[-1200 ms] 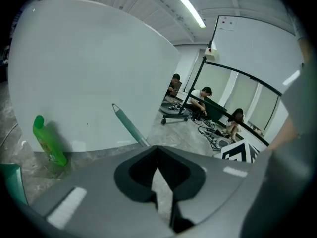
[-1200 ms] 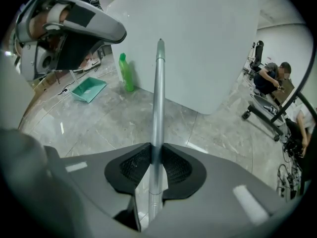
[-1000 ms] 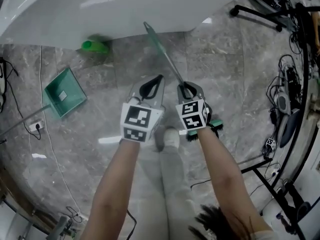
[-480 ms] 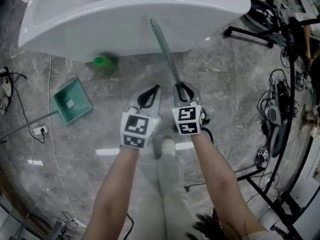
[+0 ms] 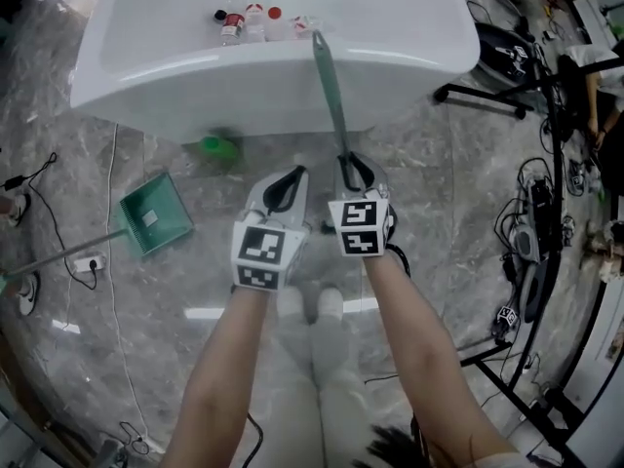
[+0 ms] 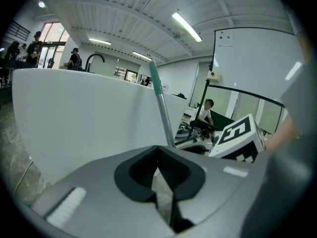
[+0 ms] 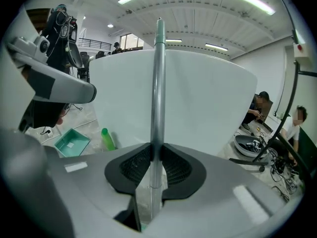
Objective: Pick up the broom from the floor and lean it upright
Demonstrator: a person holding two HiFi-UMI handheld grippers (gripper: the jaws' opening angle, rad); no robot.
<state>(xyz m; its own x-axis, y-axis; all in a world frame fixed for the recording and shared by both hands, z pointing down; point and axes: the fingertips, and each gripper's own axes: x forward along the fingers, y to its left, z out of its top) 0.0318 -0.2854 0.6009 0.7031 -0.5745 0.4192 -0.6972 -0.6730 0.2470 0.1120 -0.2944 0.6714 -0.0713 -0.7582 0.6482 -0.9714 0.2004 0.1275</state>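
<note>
On right gripper's [image 5: 353,164] cube [image 5: 363,229], square markers [image 5: 358,214]

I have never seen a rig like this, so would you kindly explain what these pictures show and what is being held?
There is no robot here: a person holds a hand-held gripper in each hand. The head view looks down from a camera on the person's head; the other two cameras ride on the grippers and look along their fingers. The right gripper is closed on the broom handle, which rises in front of the white table. The left gripper is shut and empty. On the grey floor are a green dustpan and a green bottle.
</note>
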